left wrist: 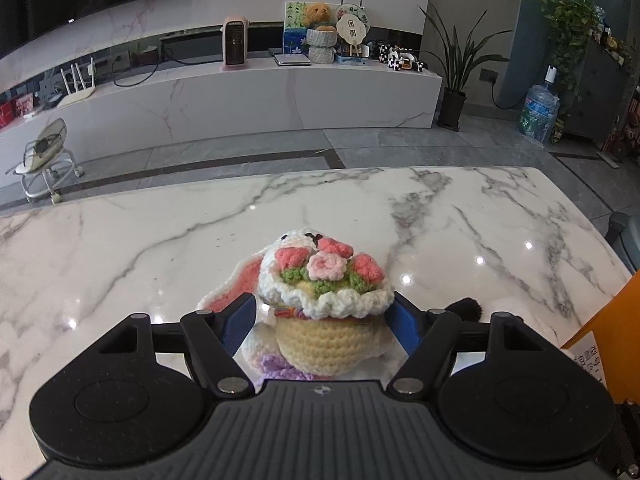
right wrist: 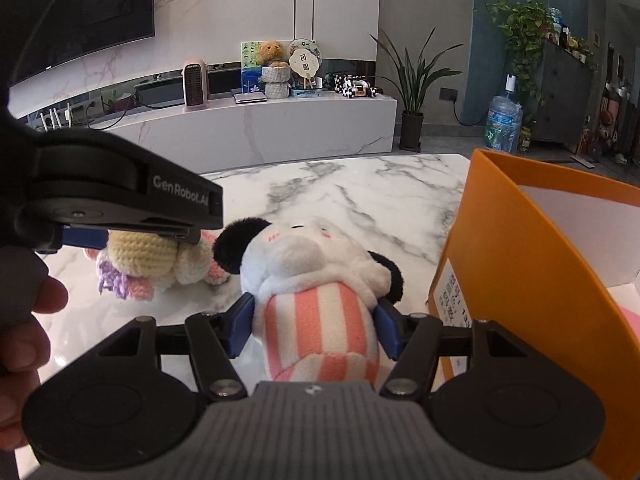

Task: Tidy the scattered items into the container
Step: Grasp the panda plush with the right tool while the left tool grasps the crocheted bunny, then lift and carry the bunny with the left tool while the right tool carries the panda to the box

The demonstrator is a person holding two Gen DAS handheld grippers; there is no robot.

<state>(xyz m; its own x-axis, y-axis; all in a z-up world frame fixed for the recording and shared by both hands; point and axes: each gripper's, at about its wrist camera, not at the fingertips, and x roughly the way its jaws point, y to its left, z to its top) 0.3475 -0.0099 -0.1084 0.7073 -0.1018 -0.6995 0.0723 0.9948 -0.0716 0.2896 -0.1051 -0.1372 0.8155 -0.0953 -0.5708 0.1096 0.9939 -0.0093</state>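
On the marble surface (left wrist: 160,240): both toys lie near its right end, beside the container, so each has only a short way to go
Orange box (right wrist: 532,264): stands upright at the right edge, open top facing up; its inside is mostly hidden, with something pink just showing low in it
Panda plush (right wrist: 316,280): lies on its back, just left of the box, striped body toward the camera
Crochet rabbit (left wrist: 324,292): lies left of the panda, flower bouquet uppermost, one ear flopped aside
Right gripper (right wrist: 314,326): blue pads press into the striped body, pinching the panda at its soft middle, probably for a firm lift
Left gripper (left wrist: 324,326): spread around the rabbit's yellow body; the right pad touches its frill and the left stands just clear, so I'd judge no grip yet
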